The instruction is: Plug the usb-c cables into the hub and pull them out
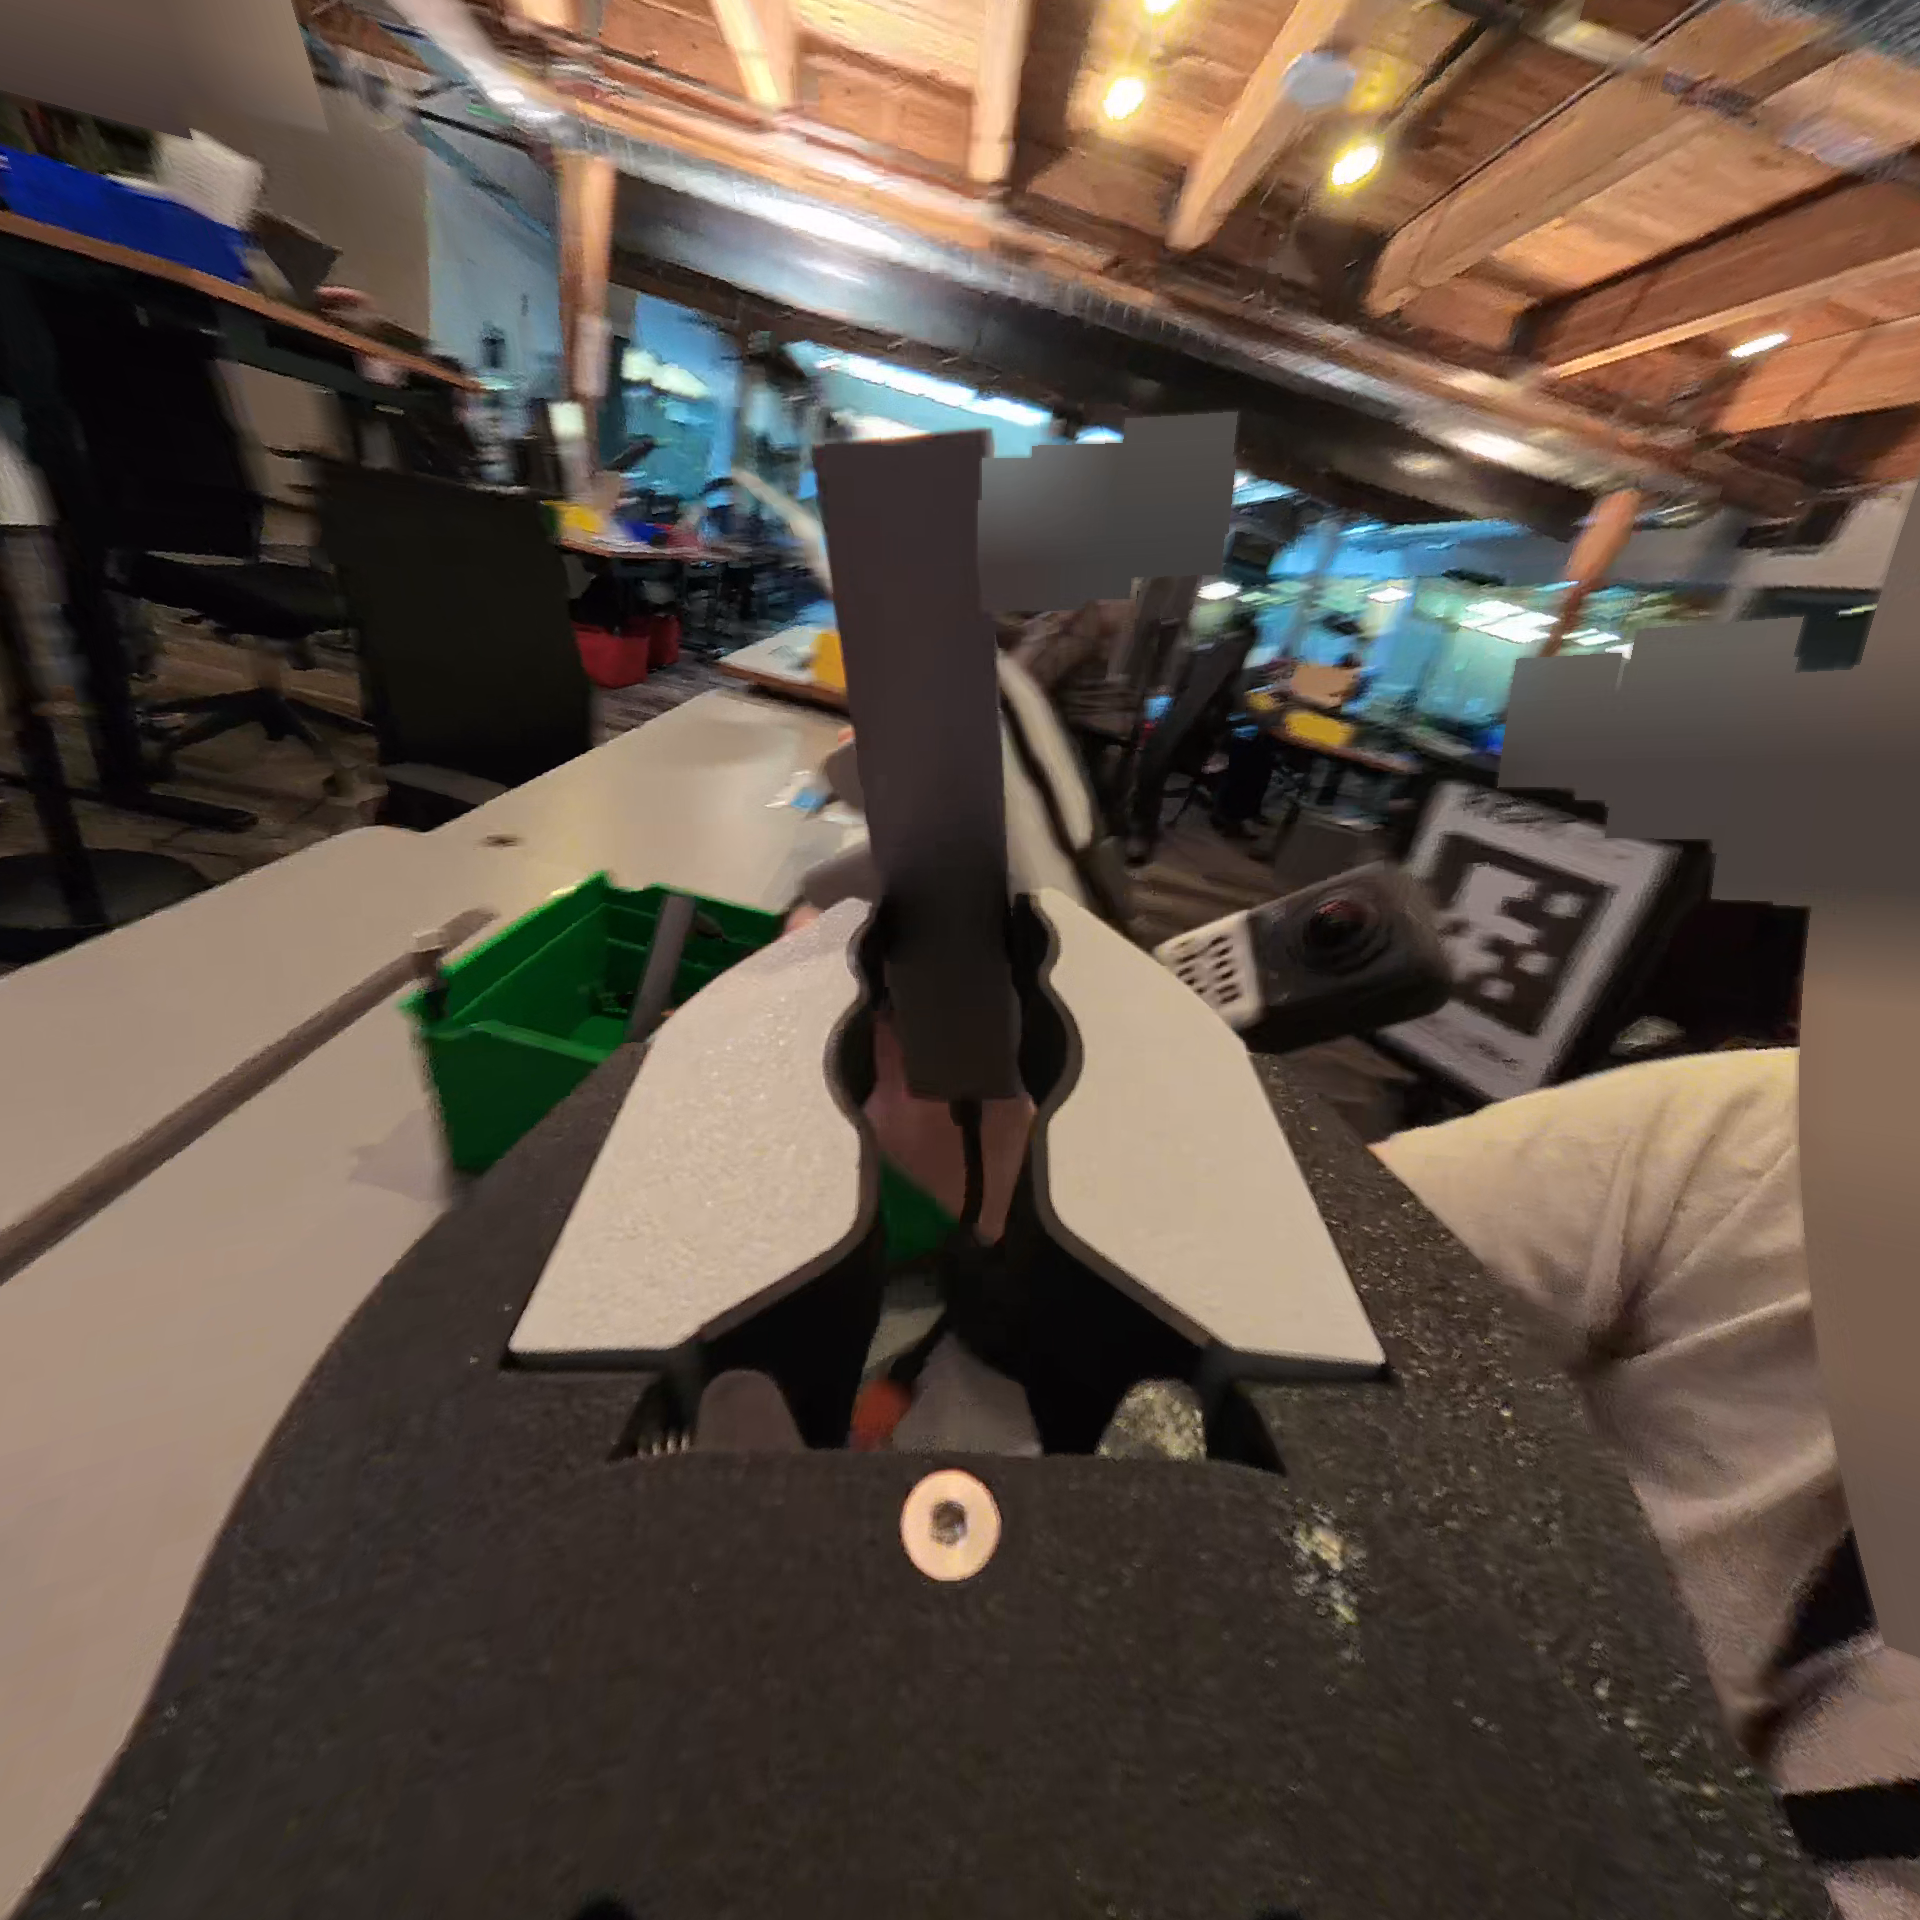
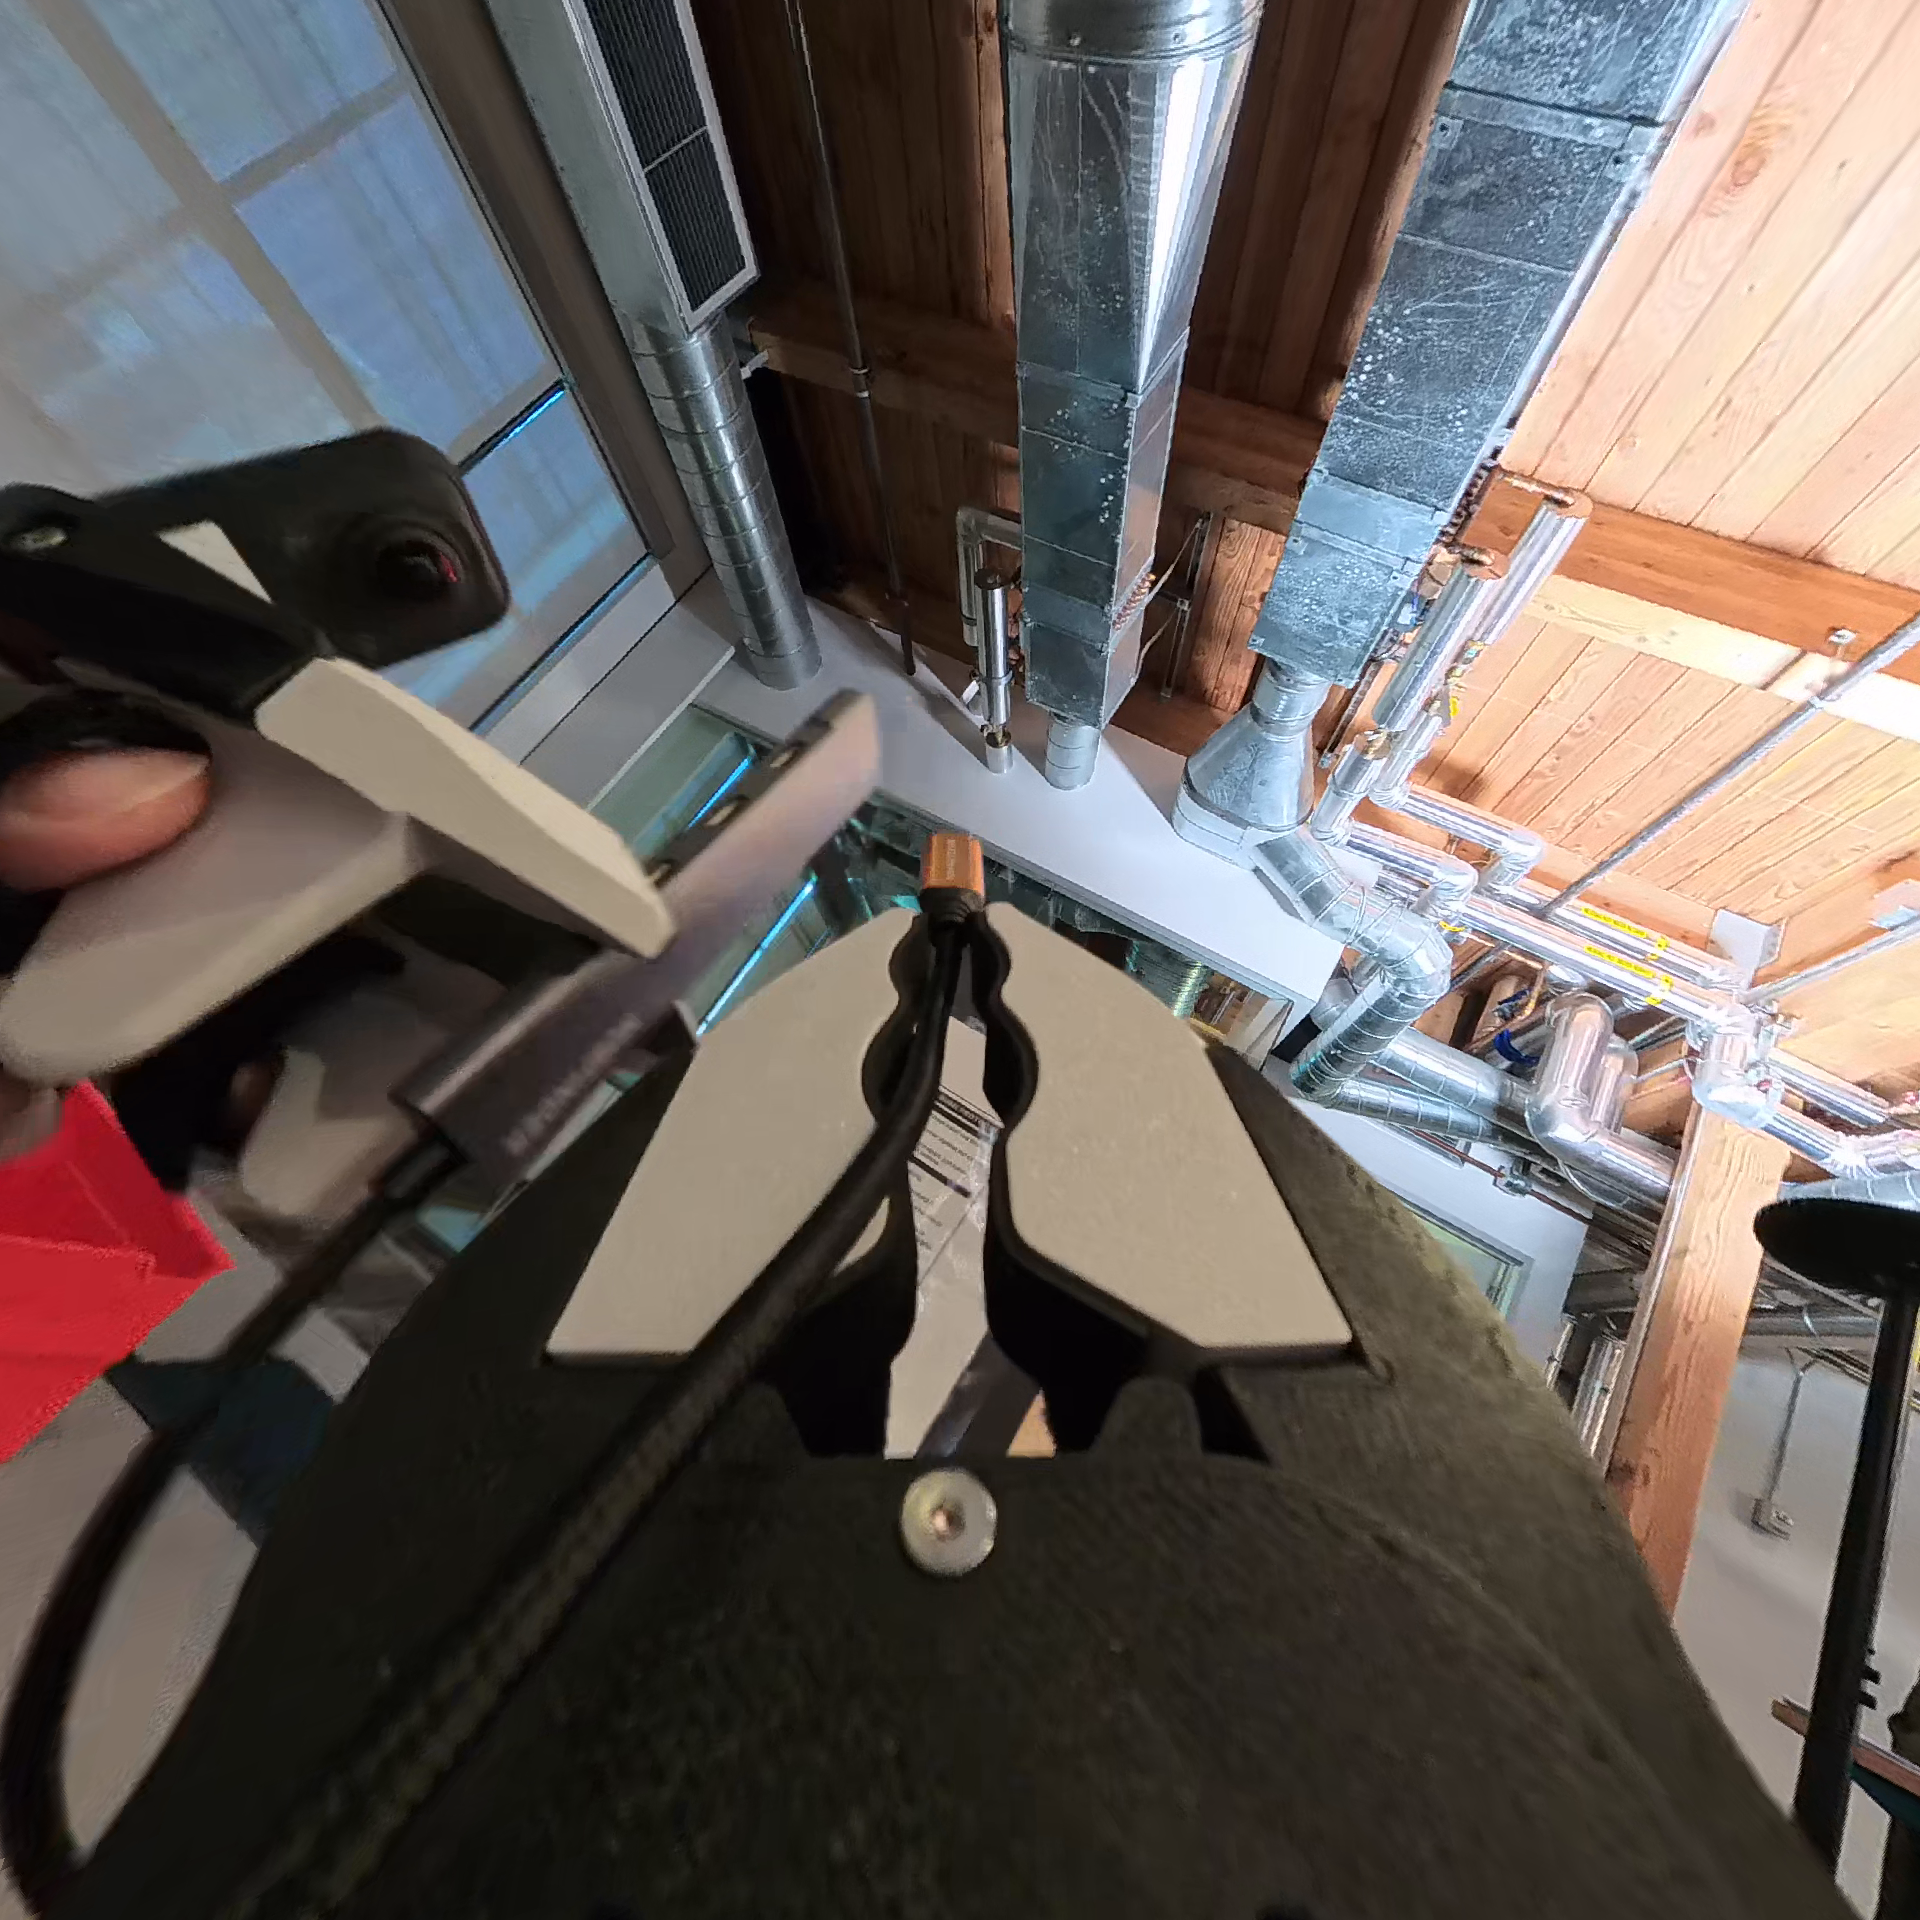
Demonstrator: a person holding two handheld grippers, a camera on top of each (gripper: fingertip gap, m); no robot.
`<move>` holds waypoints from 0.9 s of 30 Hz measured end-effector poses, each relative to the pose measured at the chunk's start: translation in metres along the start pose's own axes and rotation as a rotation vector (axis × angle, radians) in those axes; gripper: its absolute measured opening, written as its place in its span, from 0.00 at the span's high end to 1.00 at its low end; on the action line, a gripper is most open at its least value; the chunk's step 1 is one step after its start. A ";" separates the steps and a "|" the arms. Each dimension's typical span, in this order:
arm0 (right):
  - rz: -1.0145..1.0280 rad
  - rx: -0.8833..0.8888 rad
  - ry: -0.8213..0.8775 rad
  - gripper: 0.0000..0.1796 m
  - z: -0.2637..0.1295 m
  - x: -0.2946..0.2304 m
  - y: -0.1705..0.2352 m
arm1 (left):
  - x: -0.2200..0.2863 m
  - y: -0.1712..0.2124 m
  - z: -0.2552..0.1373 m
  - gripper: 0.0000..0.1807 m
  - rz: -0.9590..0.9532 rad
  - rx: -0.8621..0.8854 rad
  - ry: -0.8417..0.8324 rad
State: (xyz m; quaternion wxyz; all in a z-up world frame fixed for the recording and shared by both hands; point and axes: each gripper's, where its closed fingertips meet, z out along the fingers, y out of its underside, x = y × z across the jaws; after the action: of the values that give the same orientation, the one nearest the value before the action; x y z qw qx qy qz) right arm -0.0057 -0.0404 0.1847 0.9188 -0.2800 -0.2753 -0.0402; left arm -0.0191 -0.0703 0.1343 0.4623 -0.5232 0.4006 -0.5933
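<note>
In the left wrist view my left gripper is shut on the dark grey hub, which stands up between the fingers. In the right wrist view my right gripper is shut on a black USB-C cable just behind its orange plug. The plug points up and sits a little to the right of the hub, apart from it. The hub's ports lie along its upper edge. The left gripper's finger clamps the hub, and the hub's own black cable loops down at the left.
A green bin stands on the white table left of the left gripper. The right gripper's camera and a person's cream sleeve are on the right. A red bin is at the left and a black stand at the right. The gap from one gripper's tips to the other's is roughly 6 cm.
</note>
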 end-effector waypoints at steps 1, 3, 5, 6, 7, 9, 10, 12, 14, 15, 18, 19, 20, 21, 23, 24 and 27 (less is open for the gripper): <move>-0.010 -0.005 -0.041 0.96 0.002 0.001 -0.001 | -0.011 -0.001 -0.009 0.87 0.030 -0.023 -0.083; -0.059 -0.038 -0.128 0.96 0.004 0.004 -0.003 | -0.036 -0.002 -0.031 0.87 0.115 -0.096 -0.284; -0.159 -0.100 -0.262 0.96 0.005 -0.005 -0.005 | -0.053 -0.004 -0.053 0.88 0.167 -0.148 -0.440; -0.214 -0.126 -0.365 0.96 0.002 -0.017 -0.006 | -0.057 -0.005 -0.059 0.88 0.179 -0.168 -0.479; -0.289 -0.164 -0.429 0.96 -0.001 -0.027 -0.005 | -0.060 -0.004 -0.063 0.88 0.181 -0.189 -0.499; -0.466 -0.230 -0.487 0.96 -0.005 -0.039 0.000 | -0.066 0.000 -0.066 0.88 0.198 -0.233 -0.549; -0.521 -0.254 -0.526 0.96 -0.008 -0.048 0.002 | -0.069 0.003 -0.067 0.87 0.221 -0.259 -0.577; -0.536 -0.289 -0.583 0.96 -0.012 -0.060 0.005 | -0.075 0.009 -0.065 0.87 0.260 -0.312 -0.621; -0.529 -0.307 -0.595 0.96 -0.012 -0.064 0.007 | -0.077 0.016 -0.061 0.88 0.270 -0.353 -0.618; -0.528 -0.319 -0.590 0.96 -0.011 -0.063 0.009 | -0.077 0.019 -0.058 0.88 0.268 -0.359 -0.614; -0.497 -0.370 -0.603 0.96 -0.012 -0.061 0.018 | -0.077 0.022 -0.051 0.88 0.261 -0.356 -0.594; -0.486 -0.373 -0.599 0.96 -0.012 -0.060 0.019 | -0.077 0.023 -0.050 0.88 0.259 -0.358 -0.590; -0.478 -0.376 -0.597 0.96 -0.011 -0.059 0.020 | -0.077 0.023 -0.049 0.88 0.260 -0.361 -0.589; -0.475 -0.382 -0.598 0.96 -0.011 -0.058 0.022 | -0.076 0.023 -0.049 0.88 0.264 -0.360 -0.591; -0.477 -0.388 -0.606 0.96 -0.012 -0.059 0.023 | -0.075 0.023 -0.048 0.87 0.262 -0.360 -0.583; -0.479 -0.385 -0.608 0.96 -0.012 -0.059 0.023 | -0.074 0.023 -0.048 0.87 0.262 -0.362 -0.582; -0.491 -0.386 -0.623 0.96 -0.014 -0.062 0.025 | -0.073 0.023 -0.047 0.88 0.271 -0.370 -0.586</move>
State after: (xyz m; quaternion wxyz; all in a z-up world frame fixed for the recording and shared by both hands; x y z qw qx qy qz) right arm -0.0460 -0.0318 0.1301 0.6859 -0.3714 -0.5851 -0.2219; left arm -0.0609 -0.0055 0.0880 0.5294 -0.6878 0.4174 -0.2694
